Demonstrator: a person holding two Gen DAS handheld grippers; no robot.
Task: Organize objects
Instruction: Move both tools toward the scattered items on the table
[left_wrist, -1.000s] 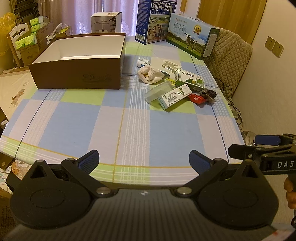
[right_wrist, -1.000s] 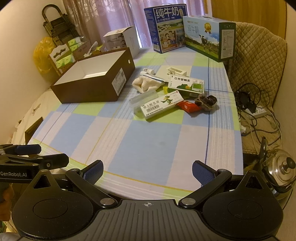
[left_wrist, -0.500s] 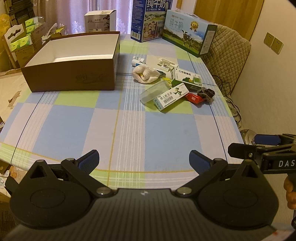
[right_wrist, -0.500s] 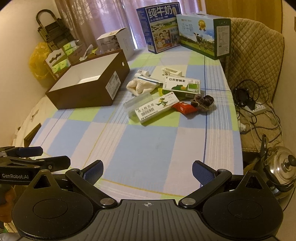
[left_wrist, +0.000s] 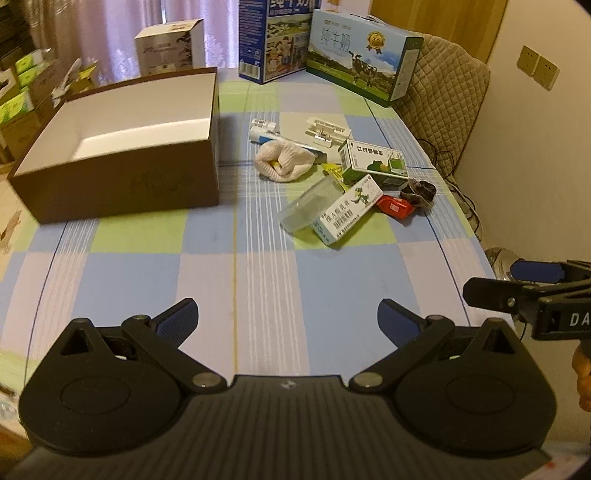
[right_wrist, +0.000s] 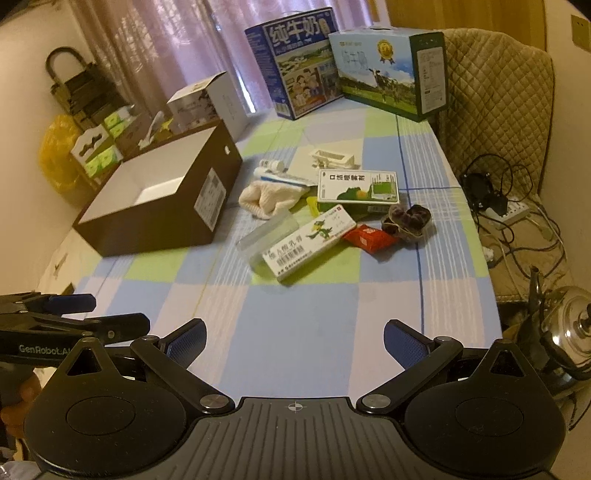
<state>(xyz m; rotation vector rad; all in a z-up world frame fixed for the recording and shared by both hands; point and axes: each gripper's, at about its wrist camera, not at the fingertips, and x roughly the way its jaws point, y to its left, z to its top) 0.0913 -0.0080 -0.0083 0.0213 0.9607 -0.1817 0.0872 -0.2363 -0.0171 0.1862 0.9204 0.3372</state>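
An open brown cardboard box (left_wrist: 122, 184) (right_wrist: 166, 206) with a white inside stands at the table's left. To its right lies a pile: a cream sock (left_wrist: 284, 164) (right_wrist: 264, 199), a clear plastic case (left_wrist: 310, 208) (right_wrist: 267, 240), a white medicine box with a green figure (left_wrist: 349, 208) (right_wrist: 310, 240), a green-and-white box (left_wrist: 373, 162) (right_wrist: 358, 186), a red packet (left_wrist: 395, 206) (right_wrist: 369, 238) and a dark hair tie (left_wrist: 419, 190) (right_wrist: 408, 219). My left gripper (left_wrist: 288, 323) and right gripper (right_wrist: 293, 338) hover open over the near table edge, holding nothing.
Two milk cartons (left_wrist: 354, 51) (right_wrist: 391, 70) and a white box (left_wrist: 170, 44) stand at the table's far end. A quilted chair (right_wrist: 498, 107), cables and a power strip (right_wrist: 513, 212), and a steel pot (right_wrist: 569, 332) are to the right, off the table.
Both grippers have moved forward over the table toward the pile; the box and objects appear larger and nearer. Both stay open.
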